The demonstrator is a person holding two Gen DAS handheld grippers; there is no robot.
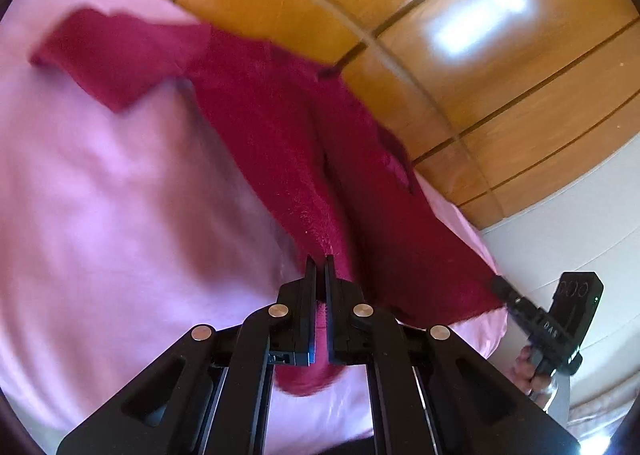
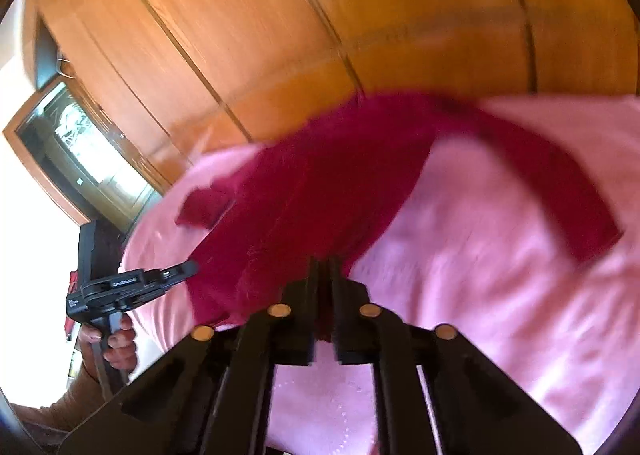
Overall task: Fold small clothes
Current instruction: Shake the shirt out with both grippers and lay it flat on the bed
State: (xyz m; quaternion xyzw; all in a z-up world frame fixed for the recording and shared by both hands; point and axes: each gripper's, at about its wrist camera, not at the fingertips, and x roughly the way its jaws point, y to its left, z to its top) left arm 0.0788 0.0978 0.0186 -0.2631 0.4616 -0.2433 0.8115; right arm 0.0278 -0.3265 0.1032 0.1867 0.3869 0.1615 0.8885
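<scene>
Bright daylight — motion blur (fisheye-warped)

A bedroom in a home is being shown. A bed is being covered by a pink sheet [image 1: 100, 215], and a glossy wooden wardrobe [image 1: 460, 67] with panelled doors is being seen right behind it — light is being reflected off its varnish. In the right wrist view, a wood-framed glazed opening [image 2: 80, 151] — whether window or mirror cannot be told — is being lit brightly beside the wardrobe.
</scene>
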